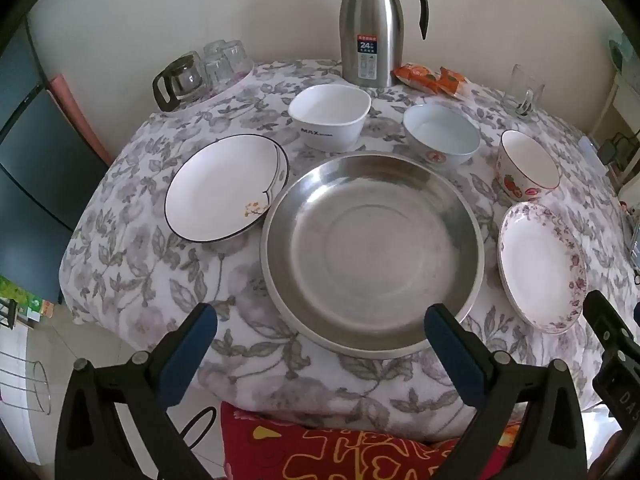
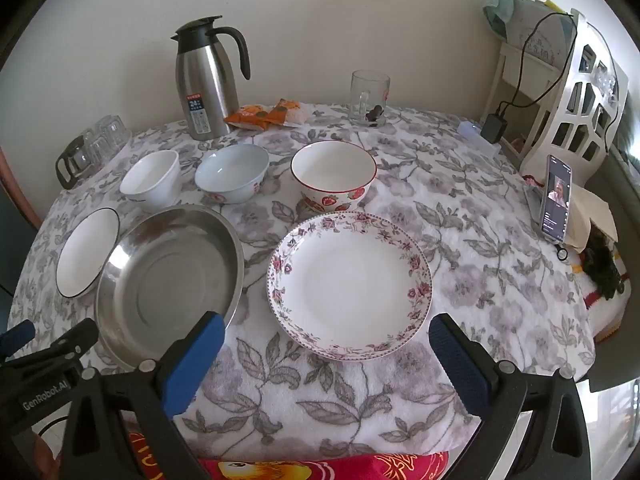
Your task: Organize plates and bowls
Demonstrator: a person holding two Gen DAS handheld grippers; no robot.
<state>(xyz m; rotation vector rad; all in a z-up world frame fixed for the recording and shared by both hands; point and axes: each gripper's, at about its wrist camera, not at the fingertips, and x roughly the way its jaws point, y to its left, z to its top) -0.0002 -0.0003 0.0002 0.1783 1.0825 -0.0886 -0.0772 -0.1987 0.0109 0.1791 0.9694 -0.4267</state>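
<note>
Since nothing is stacked yet, I read the tabletop [image 1: 132,264] as a start layout: every dish sits apart on the leaf-print cloth, mouth up, so each can be taken by its rim. Largest is the stainless steel basin [image 1: 372,248], at the middle of the near edge, round, with no long axis to speak of. Next comes the floral-rimmed plate [image 2: 349,285] toward the near right edge, lying flat, then the black-rimmed plate [image 1: 226,189] on the left side, just beside the basin. Behind them, toward the far edge, three bowls stand in a row: the squarish white bowl [image 1: 330,115], the pale blue bowl [image 1: 441,134] and the strawberry bowl [image 2: 333,175], the last just behind the floral plate. The steel carafe [image 1: 370,24] and glass mug [image 2: 369,96] at the far edge are not my concern. My left gripper [image 1: 320,326] hangs over the basin's near rim with jaws spread as wide as they go, holding nothing; my right gripper [image 2: 326,338] hovers likewise, wide and empty, over the floral plate's near rim.
</note>
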